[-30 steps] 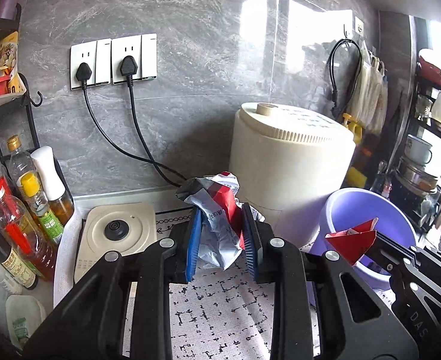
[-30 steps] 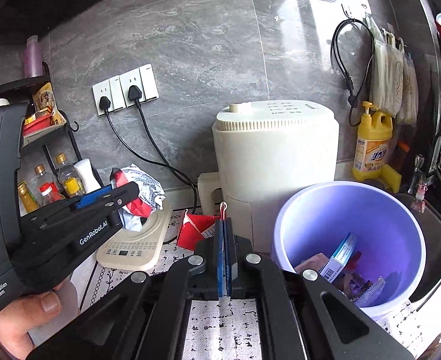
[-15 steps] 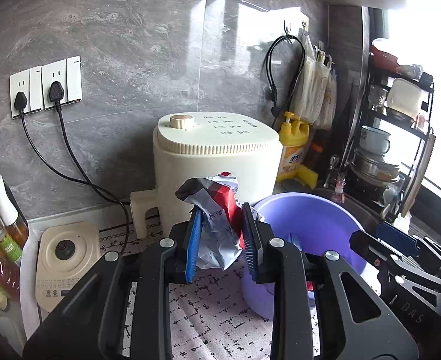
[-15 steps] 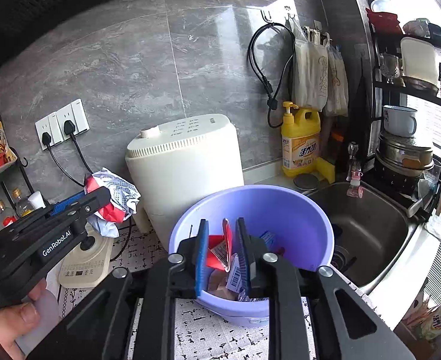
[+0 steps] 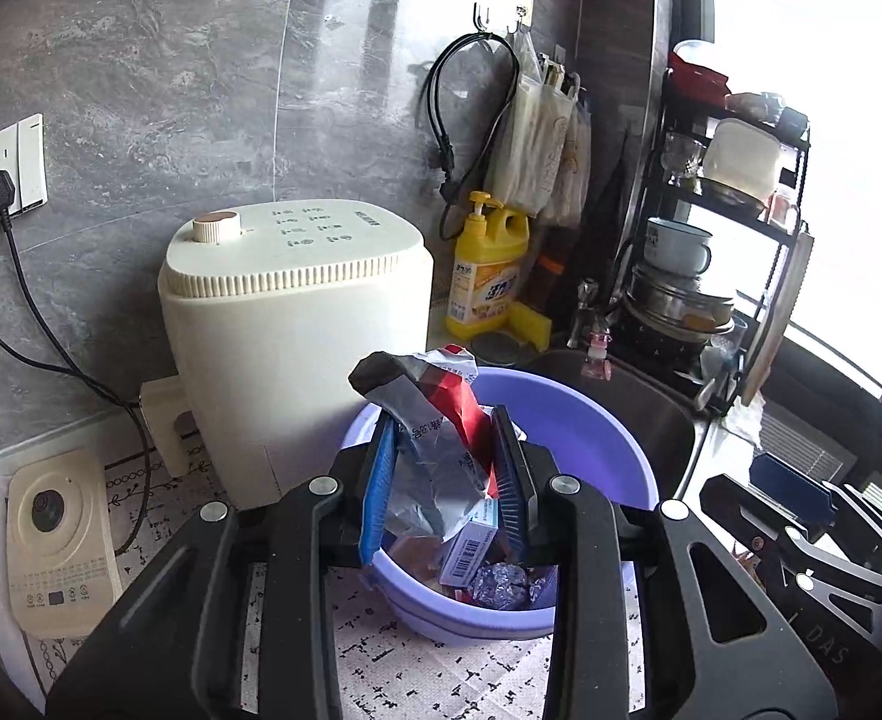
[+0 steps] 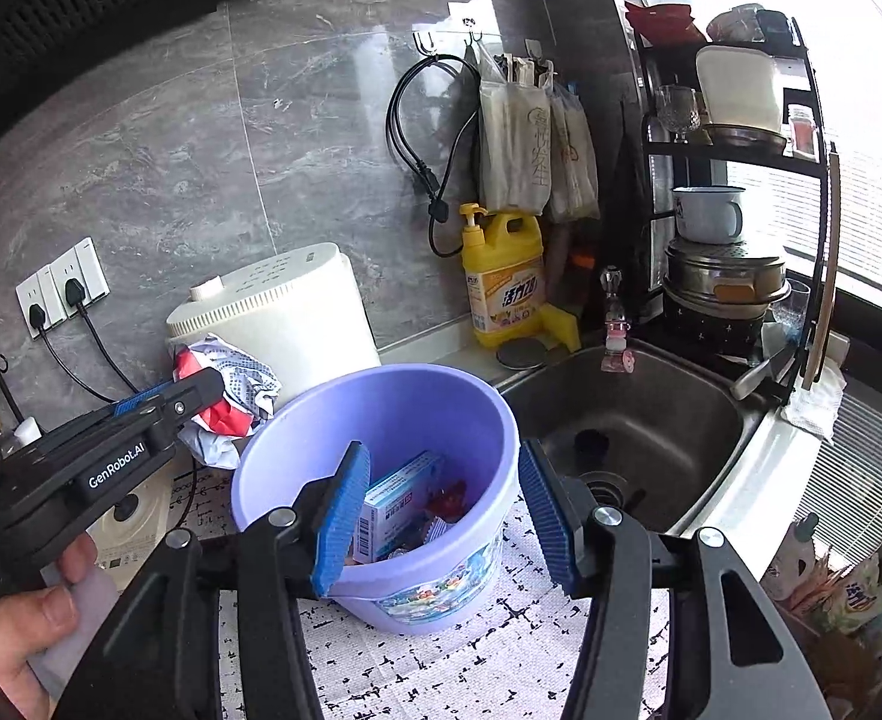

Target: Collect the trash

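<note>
Left wrist view: the left gripper (image 5: 447,474) hangs over the near left rim of the purple bucket (image 5: 597,450), which stands on the patterned bench mat (image 5: 393,672). Between its blue fingers (image 5: 378,480) sits a crumpled silver-and-red wrapper (image 5: 435,426), its long axis roughly upright, its dark top end leaning to the far left and its lower end dipping into the bucket. The fingers are opening; the wrapper is still between them, though whether the pads still press it I cannot tell. Under it in the bucket lie a small barcoded box (image 5: 471,552) and crushed foil (image 5: 501,585). This view alone shows the whole cream appliance (image 5: 291,336) behind the bucket on the left. The right gripper shows only from the side at the right edge.

Right wrist view: the right gripper (image 6: 441,510) stands open over the bucket (image 6: 297,480), nothing between its fingers (image 6: 339,516); they are widening slightly. Here the bucket's interior opens up, with a blue-and-white box (image 6: 393,504) and red scraps inside. The left gripper (image 6: 159,408) comes in from the left, held by a hand (image 6: 21,618), with the wrapper (image 6: 225,384) just beside the bucket's far left rim. Only this view shows the sink (image 6: 651,414) to the right and the yellow detergent bottle (image 6: 504,276) in full
</note>
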Motion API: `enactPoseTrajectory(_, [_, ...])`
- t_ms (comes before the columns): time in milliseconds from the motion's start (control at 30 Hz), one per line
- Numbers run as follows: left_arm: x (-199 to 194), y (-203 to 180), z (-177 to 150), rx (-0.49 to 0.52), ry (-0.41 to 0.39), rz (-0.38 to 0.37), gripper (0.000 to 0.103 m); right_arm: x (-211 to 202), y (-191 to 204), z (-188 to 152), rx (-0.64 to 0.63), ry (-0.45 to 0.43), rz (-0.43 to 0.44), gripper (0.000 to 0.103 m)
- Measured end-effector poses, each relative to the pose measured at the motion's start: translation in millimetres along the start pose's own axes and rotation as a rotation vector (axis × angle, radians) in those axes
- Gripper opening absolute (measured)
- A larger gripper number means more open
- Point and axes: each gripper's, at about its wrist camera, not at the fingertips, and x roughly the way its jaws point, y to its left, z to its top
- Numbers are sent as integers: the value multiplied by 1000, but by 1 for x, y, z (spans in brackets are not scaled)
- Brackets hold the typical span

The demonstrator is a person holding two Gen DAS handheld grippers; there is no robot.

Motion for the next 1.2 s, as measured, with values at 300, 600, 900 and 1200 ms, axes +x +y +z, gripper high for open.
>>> enactPoseTrajectory(300, [-10,10,-4,-29,-10,49,89,-1,-3,-3,0,15,10,53])
enactPoseTrajectory(600, [-43,50,-6,-77,-22,172,97,5,25,3,-28,23,97,74])
enactPoseTrajectory(900, [-80,88,-14,-144,-29,293,97,9,55,8,-74,47,188,90])
enactPoseTrajectory(1200, [-110,112,-25,-194,-25,388,97,7,88,6,-138,76,277,95])
